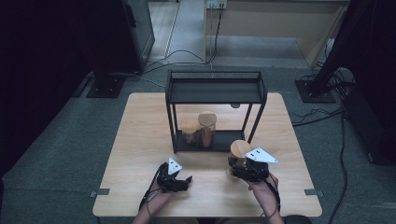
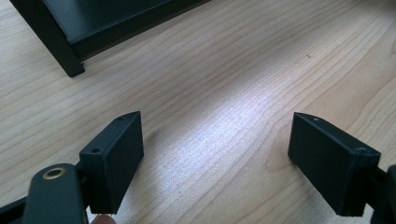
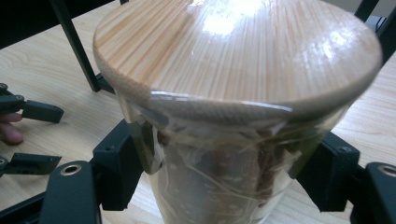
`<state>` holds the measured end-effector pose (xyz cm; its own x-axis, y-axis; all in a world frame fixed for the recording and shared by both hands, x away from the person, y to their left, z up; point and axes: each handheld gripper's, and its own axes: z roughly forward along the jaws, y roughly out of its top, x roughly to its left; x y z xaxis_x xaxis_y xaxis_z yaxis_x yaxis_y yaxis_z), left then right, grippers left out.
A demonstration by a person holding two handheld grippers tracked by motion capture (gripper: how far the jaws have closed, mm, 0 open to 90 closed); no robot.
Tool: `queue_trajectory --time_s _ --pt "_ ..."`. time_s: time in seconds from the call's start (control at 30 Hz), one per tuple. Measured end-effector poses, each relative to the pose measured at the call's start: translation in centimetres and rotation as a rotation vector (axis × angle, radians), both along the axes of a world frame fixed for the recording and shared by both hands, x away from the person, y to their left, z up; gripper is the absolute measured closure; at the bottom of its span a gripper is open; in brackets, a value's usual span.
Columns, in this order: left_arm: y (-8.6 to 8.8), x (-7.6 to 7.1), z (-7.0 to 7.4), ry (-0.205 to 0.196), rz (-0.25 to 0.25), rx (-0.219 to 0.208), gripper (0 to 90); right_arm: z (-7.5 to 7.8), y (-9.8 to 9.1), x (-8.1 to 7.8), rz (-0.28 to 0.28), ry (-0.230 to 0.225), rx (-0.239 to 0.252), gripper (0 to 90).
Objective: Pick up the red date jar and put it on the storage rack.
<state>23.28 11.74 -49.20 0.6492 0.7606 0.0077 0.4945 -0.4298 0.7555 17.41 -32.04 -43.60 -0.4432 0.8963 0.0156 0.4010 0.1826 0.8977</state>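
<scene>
**Glass jar gripped in front of the black rack**

On the wooden table (image 1: pixel 140 140) stands a black two-tier rack (image 1: pixel 215 88), with two wood-lidded jars (image 1: pixel 200 128) on its lower shelf. Just before the rack's right leg, the right gripper (image 1: pixel 240 164) clamps a glass jar (image 3: pixel 224 177) below its round wooden lid (image 3: pixel 233 51). Well apart at the left, the left gripper (image 2: pixel 215 163) hovers over bare wood, jaws parted and empty.
</scene>
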Motion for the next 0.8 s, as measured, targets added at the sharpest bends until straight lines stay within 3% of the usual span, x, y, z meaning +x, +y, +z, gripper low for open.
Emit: queue_trajectory --time_s 0.27,0.8 --pt "-0.2 -0.1 0.0 -0.005 -0.001 0.008 18.2 0.0 0.8 0.8 -0.004 -0.013 -0.009 25.2" --pt "0.1 -0.1 0.0 -0.004 -0.02 0.004 18.1 0.1 1.6 2.4 -0.03 -0.029 0.032 25.3"
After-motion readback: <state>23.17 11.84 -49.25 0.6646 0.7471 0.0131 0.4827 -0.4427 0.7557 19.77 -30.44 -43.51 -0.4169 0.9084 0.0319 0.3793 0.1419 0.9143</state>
